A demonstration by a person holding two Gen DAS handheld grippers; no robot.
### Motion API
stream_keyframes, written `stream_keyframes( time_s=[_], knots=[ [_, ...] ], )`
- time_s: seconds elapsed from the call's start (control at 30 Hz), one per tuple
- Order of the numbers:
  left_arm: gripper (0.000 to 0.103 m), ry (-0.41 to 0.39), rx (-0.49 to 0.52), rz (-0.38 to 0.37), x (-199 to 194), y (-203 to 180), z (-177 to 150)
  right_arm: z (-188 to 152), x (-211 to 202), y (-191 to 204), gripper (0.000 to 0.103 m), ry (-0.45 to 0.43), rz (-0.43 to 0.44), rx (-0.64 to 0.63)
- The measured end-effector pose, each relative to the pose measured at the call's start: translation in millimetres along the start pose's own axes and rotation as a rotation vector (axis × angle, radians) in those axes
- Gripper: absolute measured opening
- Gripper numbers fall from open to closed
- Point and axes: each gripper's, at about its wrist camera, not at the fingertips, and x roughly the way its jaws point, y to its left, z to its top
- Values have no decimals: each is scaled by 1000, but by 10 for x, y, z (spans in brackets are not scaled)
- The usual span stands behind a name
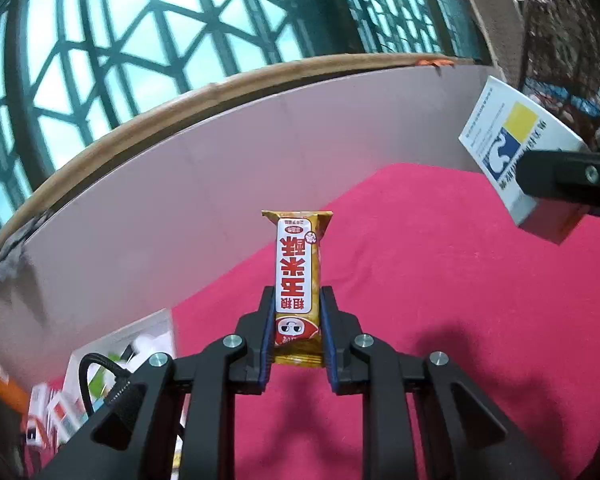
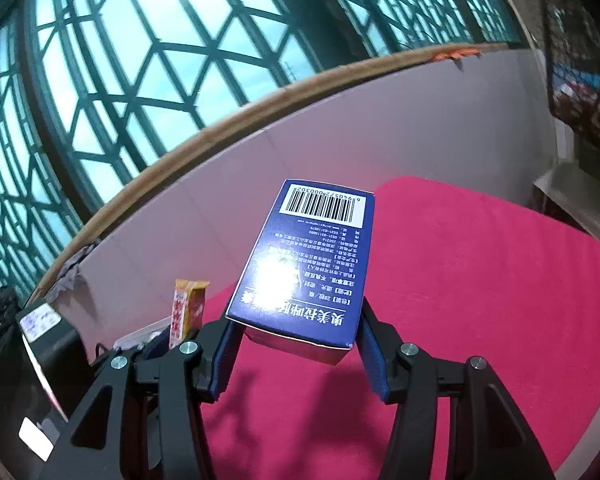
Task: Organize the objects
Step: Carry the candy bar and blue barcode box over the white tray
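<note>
My left gripper (image 1: 297,300) is shut on a yellow snack bar (image 1: 298,276) with a white and red label, held upright above the red cloth (image 1: 420,300). My right gripper (image 2: 296,312) is shut on a blue medicine box (image 2: 304,260), barcode end pointing away, lifted over the red cloth (image 2: 480,300). From the left wrist view the same box (image 1: 512,148) shows its white and yellow face at the right, with a black finger (image 1: 560,172) of the right gripper on it. In the right wrist view the snack bar (image 2: 188,308) stands at the lower left.
A pinkish board (image 1: 180,200) with a wooden rim stands behind the cloth, before a lattice window (image 1: 120,40). Several small boxes and a black cable (image 1: 88,380) lie at the lower left. A dark device with a sticker (image 2: 44,328) sits at the left.
</note>
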Motion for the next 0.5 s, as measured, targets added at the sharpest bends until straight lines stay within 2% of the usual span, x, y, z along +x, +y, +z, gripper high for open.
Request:
stream_keyframes(
  time_s=[0.1,0.2,0.5],
  knots=[
    [20,-31,-8,64,-174,165,-134,-28,-30,223,58,0,17,-31],
    [20,-64,-18,113,-352,299,-90,-83,-20,442,58,13,37,-60],
    [20,-82,-140,155,-602,889,-250,-240,20,1034,58,37,71,-159]
  ],
)
